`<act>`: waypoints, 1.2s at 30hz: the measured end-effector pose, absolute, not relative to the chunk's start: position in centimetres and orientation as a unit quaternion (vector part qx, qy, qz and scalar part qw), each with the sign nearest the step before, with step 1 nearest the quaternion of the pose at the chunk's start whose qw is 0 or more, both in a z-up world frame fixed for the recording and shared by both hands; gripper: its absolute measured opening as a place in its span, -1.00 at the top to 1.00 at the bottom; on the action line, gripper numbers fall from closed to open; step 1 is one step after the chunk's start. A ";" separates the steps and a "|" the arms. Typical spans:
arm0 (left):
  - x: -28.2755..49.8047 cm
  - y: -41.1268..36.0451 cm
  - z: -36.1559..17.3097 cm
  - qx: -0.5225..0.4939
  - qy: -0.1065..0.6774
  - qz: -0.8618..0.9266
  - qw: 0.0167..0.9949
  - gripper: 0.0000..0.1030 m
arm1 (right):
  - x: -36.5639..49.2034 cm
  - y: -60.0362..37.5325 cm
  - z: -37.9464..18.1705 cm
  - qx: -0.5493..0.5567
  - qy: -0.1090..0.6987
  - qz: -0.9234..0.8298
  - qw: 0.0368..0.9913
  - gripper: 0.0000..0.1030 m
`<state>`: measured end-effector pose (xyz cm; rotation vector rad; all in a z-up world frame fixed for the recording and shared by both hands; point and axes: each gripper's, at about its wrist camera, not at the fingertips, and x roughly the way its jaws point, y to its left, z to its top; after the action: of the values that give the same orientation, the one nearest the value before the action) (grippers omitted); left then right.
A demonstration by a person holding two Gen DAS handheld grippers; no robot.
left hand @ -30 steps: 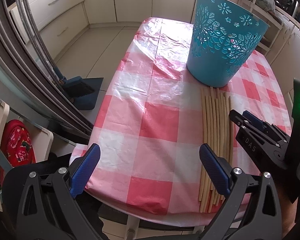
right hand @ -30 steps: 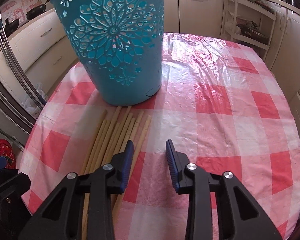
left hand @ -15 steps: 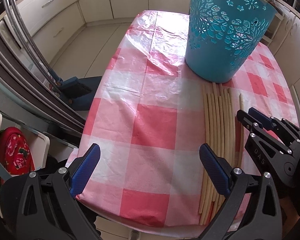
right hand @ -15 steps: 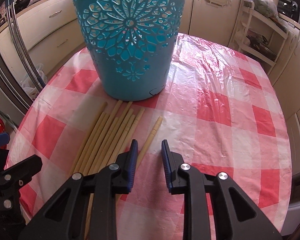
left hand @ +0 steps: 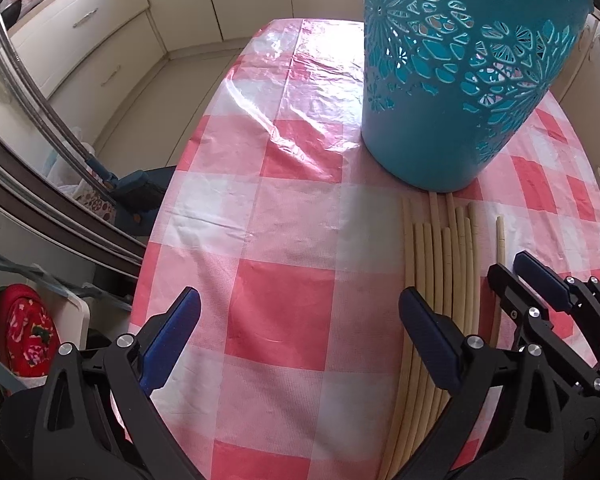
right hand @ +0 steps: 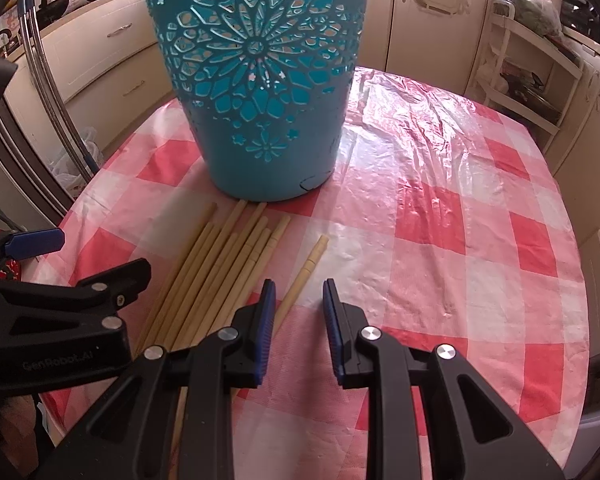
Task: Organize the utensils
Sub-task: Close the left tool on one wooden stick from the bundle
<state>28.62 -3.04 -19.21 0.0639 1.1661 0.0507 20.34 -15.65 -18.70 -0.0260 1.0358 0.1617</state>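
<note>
Left claw point(left hand: 300, 328): spread wide and holding nothing, low over the near edge of the table point(left hand: 284, 200), with its right finger above the bundle.
Chopstick bundle point(right hand: 216, 276): pale sticks packed side by side, running from the near edge up to the foot of the bucket, some tips touching it or nearly so.
Stray chopstick point(right hand: 304, 276): lies alone just right of the bundle, angled toward the bucket; its near part runs under the right claw's left finger.
Right claw point(right hand: 298, 320): jaws have just been closing, now narrowly parted and pinching nothing; the stray stick sits at the left pad, not squarely between the two.
Teal bucket point(right hand: 256, 92): upright with cut-out walls, toward the far left of the table, the likely place for the sticks.
Risk: closing here may nudge the stick sideways and roll it into the bundle; the glossy plastic tablecloth point(right hand: 440, 184) looks slippery.
Obstruction: both claws crowd the same near corner and could collide; the bucket blocks any push forward.
Surroundings: cream cabinets, a white shelf rack at far right.
</note>
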 end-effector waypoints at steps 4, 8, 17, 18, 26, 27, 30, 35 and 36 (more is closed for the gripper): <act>29.0 -3.2 -19.8 0.032 0.555 0.026 0.831 -0.85 | 20.4 -16.2 -18.7 0.003 0.495 0.083 0.865 0.52; 29.2 -3.3 -19.9 0.023 0.555 0.023 0.831 -0.85 | 20.5 -16.7 -18.7 0.014 0.495 0.087 0.864 0.52; 30.2 -3.4 -20.2 0.014 0.554 0.021 0.832 -0.85 | 20.5 -16.9 -18.8 0.022 0.492 0.090 0.866 0.52; 30.1 -3.4 -20.1 0.010 0.552 0.018 0.834 -0.85 | 20.5 -16.9 -18.8 0.023 0.492 0.091 0.866 0.52; 30.1 -3.5 -19.8 -0.001 0.545 0.007 0.838 -0.85 | 20.5 -17.0 -18.8 0.026 0.490 0.092 0.867 0.52; 30.1 -3.6 -19.9 0.001 0.547 0.007 0.837 -0.85 | 20.5 -17.0 -18.8 0.025 0.489 0.092 0.867 0.52; 30.1 -3.6 -20.2 -0.005 0.548 0.000 0.836 -0.85 | 20.5 -17.0 -18.8 0.025 0.489 0.093 0.867 0.52; 29.9 -3.6 -20.0 -0.009 0.547 -0.004 0.837 -0.85 | 20.5 -17.0 -18.9 0.026 0.488 0.093 0.867 0.52; 29.9 -3.6 -20.0 -0.009 0.547 -0.004 0.837 -0.85 | 20.5 -17.0 -18.9 0.025 0.488 0.093 0.867 0.52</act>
<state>29.90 -3.62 -20.05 -0.0197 1.1574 -0.0077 20.53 -16.95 -18.86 0.0528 1.0218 0.1950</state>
